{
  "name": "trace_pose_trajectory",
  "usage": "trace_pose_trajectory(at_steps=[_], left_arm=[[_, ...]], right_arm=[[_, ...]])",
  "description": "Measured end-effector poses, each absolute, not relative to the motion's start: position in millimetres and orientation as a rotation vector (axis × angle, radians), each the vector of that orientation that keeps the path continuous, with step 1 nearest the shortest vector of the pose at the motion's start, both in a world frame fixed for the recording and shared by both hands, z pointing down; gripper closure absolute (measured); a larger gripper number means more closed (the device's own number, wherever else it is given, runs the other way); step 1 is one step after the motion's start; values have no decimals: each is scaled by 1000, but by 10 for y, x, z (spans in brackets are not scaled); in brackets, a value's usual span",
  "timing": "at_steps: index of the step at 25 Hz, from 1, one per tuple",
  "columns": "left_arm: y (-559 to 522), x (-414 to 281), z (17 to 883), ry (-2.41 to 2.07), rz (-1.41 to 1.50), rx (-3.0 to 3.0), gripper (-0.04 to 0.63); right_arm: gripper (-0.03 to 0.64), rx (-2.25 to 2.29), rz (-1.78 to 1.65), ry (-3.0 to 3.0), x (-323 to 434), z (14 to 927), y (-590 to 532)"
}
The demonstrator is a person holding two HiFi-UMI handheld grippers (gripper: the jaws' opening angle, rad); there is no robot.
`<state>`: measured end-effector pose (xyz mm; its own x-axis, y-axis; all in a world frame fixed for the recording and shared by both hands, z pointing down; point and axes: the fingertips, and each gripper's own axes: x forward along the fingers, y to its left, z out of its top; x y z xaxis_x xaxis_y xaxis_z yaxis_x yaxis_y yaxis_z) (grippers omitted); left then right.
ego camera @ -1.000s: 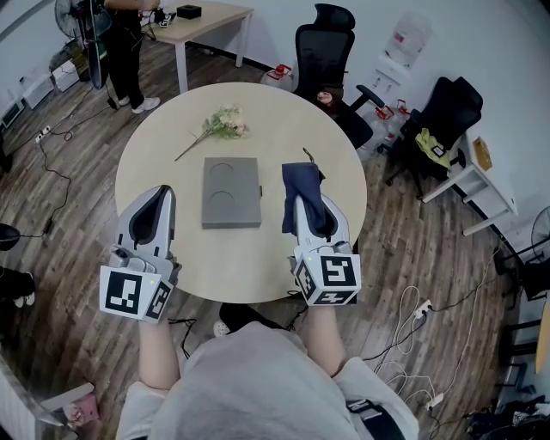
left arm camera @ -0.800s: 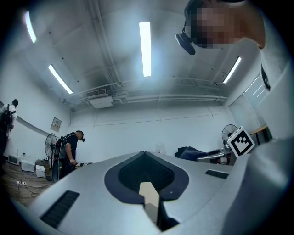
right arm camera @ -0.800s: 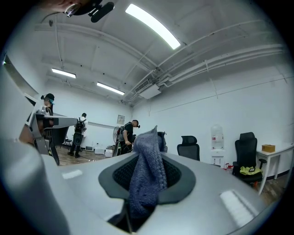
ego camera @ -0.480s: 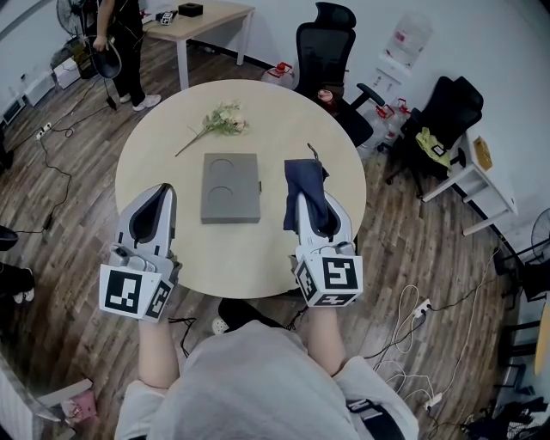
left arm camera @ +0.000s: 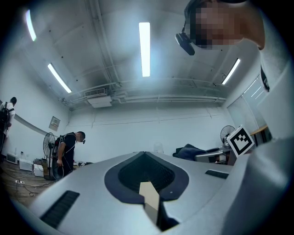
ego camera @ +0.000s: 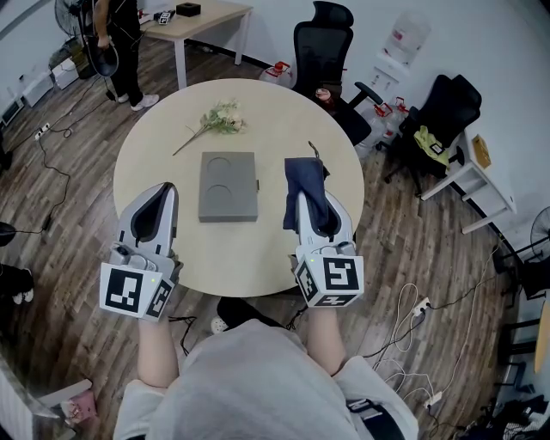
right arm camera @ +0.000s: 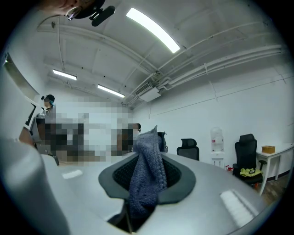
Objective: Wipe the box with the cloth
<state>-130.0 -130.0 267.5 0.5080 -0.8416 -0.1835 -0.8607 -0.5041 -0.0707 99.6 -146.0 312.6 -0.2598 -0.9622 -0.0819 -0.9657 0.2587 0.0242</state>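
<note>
A flat grey box (ego camera: 229,186) with two round dents lies in the middle of the round table (ego camera: 163,137). To its right, above the table, my right gripper (ego camera: 310,204) is shut on a dark blue cloth (ego camera: 306,187), which sticks out past the tips. In the right gripper view the knitted cloth (right arm camera: 147,176) hangs from between the jaws of the right gripper (right arm camera: 148,160). My left gripper (ego camera: 161,196) hovers left of the box, apart from it, shut and holding nothing. The left gripper view points at the ceiling and shows the left gripper (left arm camera: 144,155) with its jaws together.
A sprig of pale flowers (ego camera: 220,119) lies on the table beyond the box. Black office chairs (ego camera: 323,47) stand behind and to the right of the table. A person (ego camera: 119,47) stands by a desk (ego camera: 202,21) at the far left. Cables (ego camera: 404,344) lie on the wooden floor.
The right gripper with the cloth has edged slightly forward and right. The left gripper and the box have kept their places.
</note>
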Motion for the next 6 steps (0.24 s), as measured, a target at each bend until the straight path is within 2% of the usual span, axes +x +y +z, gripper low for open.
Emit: trace_pose_trajectory(at_steps=[6], left_arm=[[-1296, -1306, 2690, 1483, 189, -2596, 588]], right_arm=[[529, -1879, 108, 2449, 1002, 3123, -1452]])
